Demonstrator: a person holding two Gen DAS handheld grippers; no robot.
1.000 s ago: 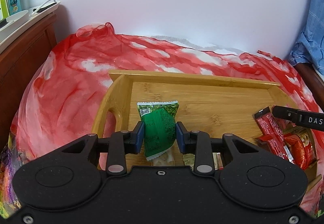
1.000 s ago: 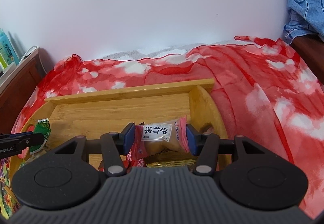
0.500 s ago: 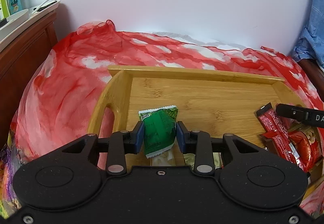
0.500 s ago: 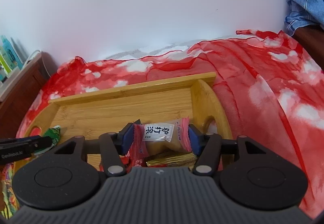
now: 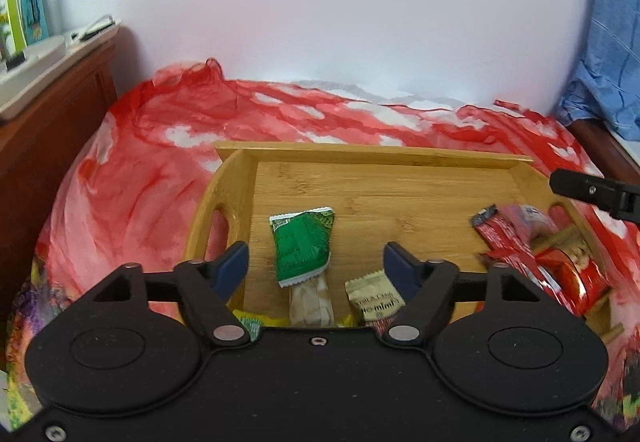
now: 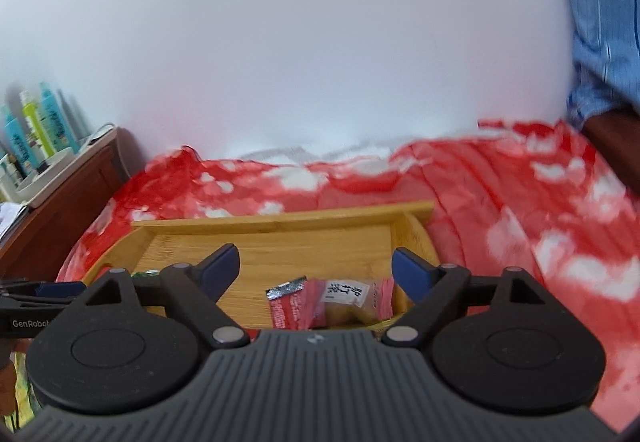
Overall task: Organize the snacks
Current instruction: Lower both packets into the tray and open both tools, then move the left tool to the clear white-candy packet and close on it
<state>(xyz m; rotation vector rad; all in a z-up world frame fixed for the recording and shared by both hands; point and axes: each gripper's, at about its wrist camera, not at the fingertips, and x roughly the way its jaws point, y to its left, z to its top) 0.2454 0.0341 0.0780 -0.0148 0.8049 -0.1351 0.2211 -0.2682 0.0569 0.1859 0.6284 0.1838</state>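
Observation:
A bamboo tray (image 5: 360,182) lies on a red and white cloth. In the left wrist view a green snack packet (image 5: 302,244) lies in the tray's left part, on top of a pale packet (image 5: 310,302). My left gripper (image 5: 316,266) is open above it, empty. A beige packet (image 5: 374,298) and red packets (image 5: 508,242) lie further right. In the right wrist view my right gripper (image 6: 316,268) is open and empty above a pink and white packet (image 6: 352,296) and a red packet (image 6: 286,306) at the tray's (image 6: 280,220) right end.
A wooden cabinet (image 5: 44,122) with a white tray and bottles (image 5: 24,2) stands at the left. A white wall is behind. Blue fabric (image 5: 608,62) hangs at the right. The red cloth (image 6: 540,222) covers the surface around the tray.
Both grippers opened. The left let go of the green packet, the right let go of the pink and white packet; both packets now lie in the tray. The right gripper rose and drew back.

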